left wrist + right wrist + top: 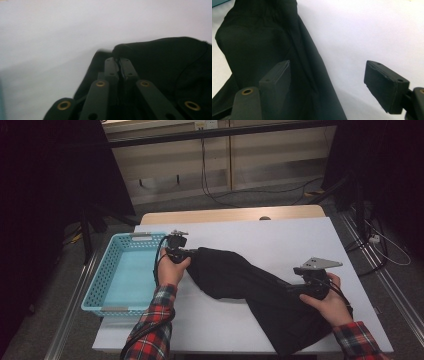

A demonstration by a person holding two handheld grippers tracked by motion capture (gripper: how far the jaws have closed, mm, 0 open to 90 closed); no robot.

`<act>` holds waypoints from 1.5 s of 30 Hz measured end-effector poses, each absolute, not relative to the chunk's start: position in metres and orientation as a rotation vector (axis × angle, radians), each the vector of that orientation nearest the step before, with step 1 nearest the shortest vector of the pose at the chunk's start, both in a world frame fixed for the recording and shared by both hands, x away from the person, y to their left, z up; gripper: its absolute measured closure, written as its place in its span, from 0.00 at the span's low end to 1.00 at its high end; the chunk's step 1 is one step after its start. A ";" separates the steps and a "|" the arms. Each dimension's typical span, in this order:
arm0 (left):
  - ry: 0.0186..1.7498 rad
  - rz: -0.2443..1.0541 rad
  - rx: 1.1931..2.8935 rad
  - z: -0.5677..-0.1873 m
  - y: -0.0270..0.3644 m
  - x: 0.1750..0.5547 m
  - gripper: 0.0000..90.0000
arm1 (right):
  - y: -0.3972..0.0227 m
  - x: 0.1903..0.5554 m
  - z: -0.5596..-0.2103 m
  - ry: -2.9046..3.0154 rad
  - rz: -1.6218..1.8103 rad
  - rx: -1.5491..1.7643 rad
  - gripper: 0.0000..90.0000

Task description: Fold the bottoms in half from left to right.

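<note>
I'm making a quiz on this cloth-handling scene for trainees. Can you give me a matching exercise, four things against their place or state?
Things:
1. left gripper
2. right gripper
3. black garment
4. blue basket

Place or state:
a. stands at the table's left edge, nothing in it
b. jaws wide apart over the cloth
c. jaws pinched on a fold of fabric
d. lies spread across the white table

Pairs: 1-c, 2-b, 3-d, 4-a
</note>
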State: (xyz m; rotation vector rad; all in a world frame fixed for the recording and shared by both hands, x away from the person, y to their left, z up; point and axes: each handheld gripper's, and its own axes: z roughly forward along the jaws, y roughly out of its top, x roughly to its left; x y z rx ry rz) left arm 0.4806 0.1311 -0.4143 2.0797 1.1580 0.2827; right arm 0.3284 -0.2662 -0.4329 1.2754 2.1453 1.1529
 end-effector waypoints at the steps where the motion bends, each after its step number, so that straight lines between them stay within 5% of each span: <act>1: 1.159 0.272 2.087 -0.417 0.132 0.481 0.90 | -0.267 0.328 -0.433 2.148 1.152 1.277 0.24; 7: 1.121 0.307 2.077 -0.430 0.133 0.485 0.72 | -0.268 0.325 -0.435 2.153 1.150 1.282 0.24; 24: 1.015 0.333 2.090 -0.449 0.094 0.505 0.65 | -0.270 0.322 -0.437 2.164 1.146 1.284 0.24; 31: 1.008 0.220 2.143 -0.451 0.078 0.503 0.97 | -0.268 0.323 -0.437 2.170 1.144 1.280 0.24; 45: 1.159 0.243 2.085 -0.412 0.120 0.498 0.99 | -0.268 0.324 -0.436 2.166 1.152 1.287 0.24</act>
